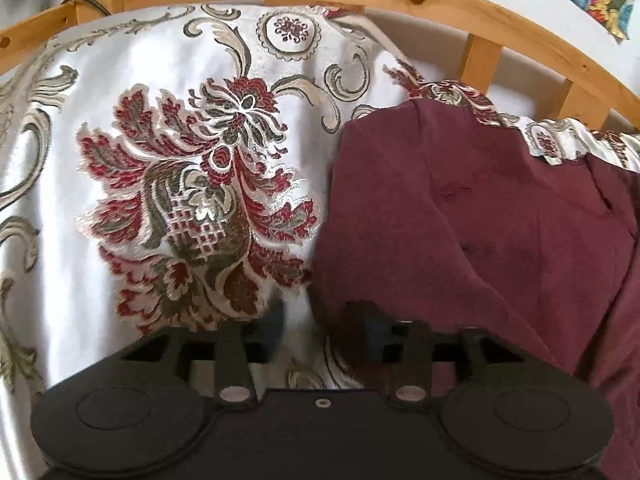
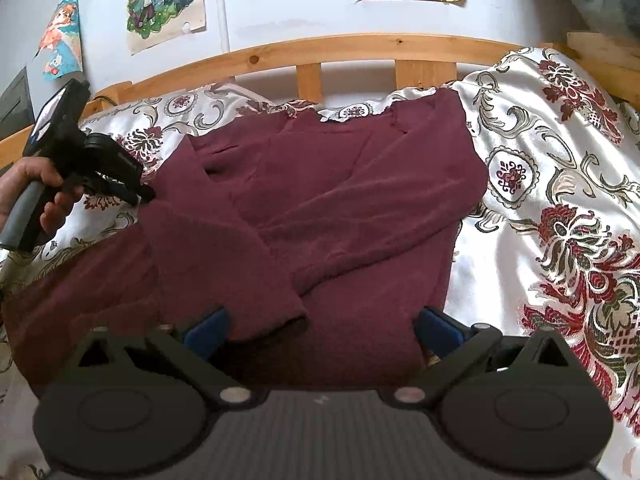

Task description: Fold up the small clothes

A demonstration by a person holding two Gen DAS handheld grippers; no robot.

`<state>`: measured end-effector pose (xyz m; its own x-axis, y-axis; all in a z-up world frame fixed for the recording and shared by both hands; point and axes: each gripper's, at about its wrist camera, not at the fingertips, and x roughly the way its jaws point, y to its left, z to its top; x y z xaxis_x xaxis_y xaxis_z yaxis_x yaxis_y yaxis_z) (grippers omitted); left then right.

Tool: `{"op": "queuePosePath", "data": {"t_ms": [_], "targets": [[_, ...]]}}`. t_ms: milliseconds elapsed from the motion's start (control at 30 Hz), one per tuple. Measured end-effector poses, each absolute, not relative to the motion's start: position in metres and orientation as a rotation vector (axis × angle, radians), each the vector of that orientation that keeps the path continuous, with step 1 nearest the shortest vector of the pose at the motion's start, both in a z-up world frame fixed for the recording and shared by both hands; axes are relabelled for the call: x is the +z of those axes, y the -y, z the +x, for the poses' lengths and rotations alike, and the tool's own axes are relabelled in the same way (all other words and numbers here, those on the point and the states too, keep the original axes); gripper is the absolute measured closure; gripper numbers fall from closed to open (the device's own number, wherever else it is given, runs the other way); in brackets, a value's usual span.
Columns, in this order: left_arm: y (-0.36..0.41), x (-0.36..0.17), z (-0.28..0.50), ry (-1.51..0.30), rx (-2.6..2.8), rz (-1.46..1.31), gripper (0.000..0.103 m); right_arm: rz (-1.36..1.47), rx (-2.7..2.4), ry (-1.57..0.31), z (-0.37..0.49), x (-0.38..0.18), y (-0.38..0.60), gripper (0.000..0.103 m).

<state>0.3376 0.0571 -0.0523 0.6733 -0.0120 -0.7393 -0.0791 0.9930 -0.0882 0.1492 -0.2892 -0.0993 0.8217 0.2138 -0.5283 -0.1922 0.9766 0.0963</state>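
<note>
Plainly, these lines follow from the two wrist views.

Garment: a maroon, soft knitted long-sleeved top lies spread on a glossy white satin bedspread with red and green floral brocade, its neckline toward the pine bed rail.
Sleeves: both are already folded in across the chest; the one from the left ends in a cuff near the hem.
Handling: it looks light, limp and a little grippy; it should drape and sag rather than hold a crease, while the satin under it likely lets it slide.
Where to hold: judged best at the hem corners or the side edge, pinching both layers.
Left gripper: held in a person's hand at the garment's left edge; fingers parted, the pads blurred, no cloth clearly pinched.
Right gripper: blue pads stand wide apart over the lower part, holding nothing.
</note>
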Motion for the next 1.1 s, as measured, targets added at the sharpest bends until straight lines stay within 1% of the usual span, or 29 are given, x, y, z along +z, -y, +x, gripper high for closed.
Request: {"op": "queuePosePath", "data": {"t_ms": [33, 67, 133, 333, 600, 800, 900, 1100], "targets": [[-0.057, -0.051, 0.332, -0.829, 0.036, -0.114, 0.039, 0.035, 0.218, -0.565, 0.148, -0.099, 0.289, 0.0], [-0.058, -0.049, 0.326, -0.826, 0.036, -0.11, 0.036, 0.03, 0.221, -0.564, 0.148, -0.099, 0.288, 0.0], [-0.059, -0.046, 0.312, -0.818, 0.056, -0.091, 0.023, 0.022, 0.223, -0.561, 0.146, -0.098, 0.287, 0.0], [-0.049, -0.028, 0.257, -0.775, 0.068, 0.04, 0.004, -0.008, 0.227, -0.526, 0.136, -0.085, 0.284, 0.0], [-0.037, -0.021, 0.159, -0.731, -0.118, 0.2, 0.003, -0.111, 0.295, -0.573, 0.121, -0.055, 0.282, 0.0], [-0.043, -0.022, 0.099, -0.673, -0.253, 0.326, 0.001, -0.235, 0.329, -0.615, 0.082, -0.036, 0.29, 0.0], [-0.044, -0.029, 0.083, -0.677, -0.294, 0.393, 0.001, -0.31, 0.36, -0.669, 0.063, -0.038, 0.286, 0.0], [-0.042, -0.044, 0.071, -0.702, -0.32, 0.508, 0.001, -0.523, 0.379, -0.732, 0.034, -0.068, 0.258, 0.0]]}}
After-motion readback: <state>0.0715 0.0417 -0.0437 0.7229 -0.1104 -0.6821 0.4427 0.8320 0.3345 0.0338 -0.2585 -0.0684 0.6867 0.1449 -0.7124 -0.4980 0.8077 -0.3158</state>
